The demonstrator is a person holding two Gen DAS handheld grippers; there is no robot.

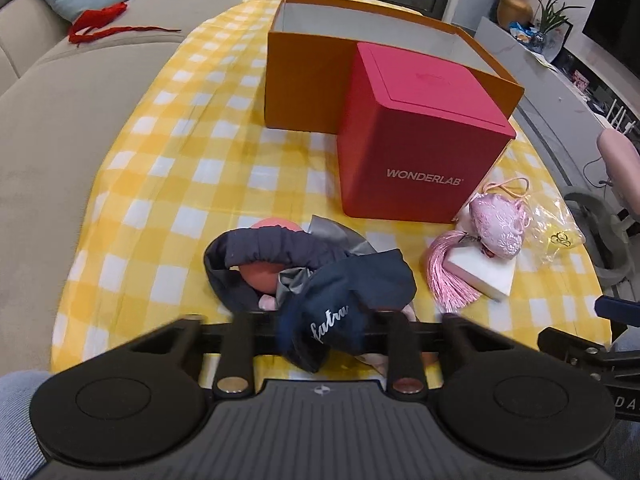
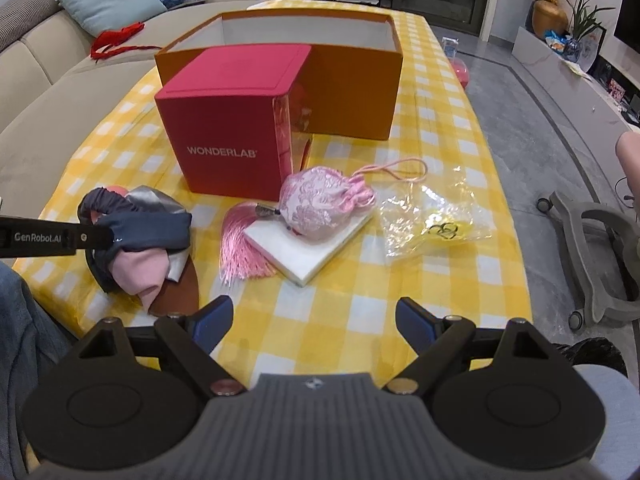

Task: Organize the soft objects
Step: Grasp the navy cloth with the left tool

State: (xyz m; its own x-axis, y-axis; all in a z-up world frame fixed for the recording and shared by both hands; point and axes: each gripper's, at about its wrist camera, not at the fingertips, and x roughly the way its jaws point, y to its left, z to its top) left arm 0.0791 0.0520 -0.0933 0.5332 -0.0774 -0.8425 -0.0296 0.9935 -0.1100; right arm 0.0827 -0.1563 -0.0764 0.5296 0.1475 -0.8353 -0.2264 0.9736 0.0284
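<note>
Nearest the left wrist lens: dark navy fabric headband with white script lettering (image 1: 336, 312), bunched between the fingers of the left gripper (image 1: 320, 332), jaws drawn narrow onto the cloth and pinching it, as the right wrist view confirms where a black finger bites into the navy band (image 2: 152, 232). Best done by lifting slowly and straight up, so the gathered loop behind comes free of the pink and grey cloth pile (image 2: 160, 268) tangled with it at the near left edge of the yellow-and-white checked tablecloth (image 2: 340, 320); likely destination, the open orange cardboard box (image 1: 304, 92) behind the red cube-shaped box (image 1: 420, 136). Right gripper (image 2: 314, 320) standing wide and empty over bare cloth, with the pink brocade drawstring pouch with tassel (image 2: 316, 204) ahead of it, resting on a white flat square block (image 2: 312, 256), well apart from its fingertips.
</note>
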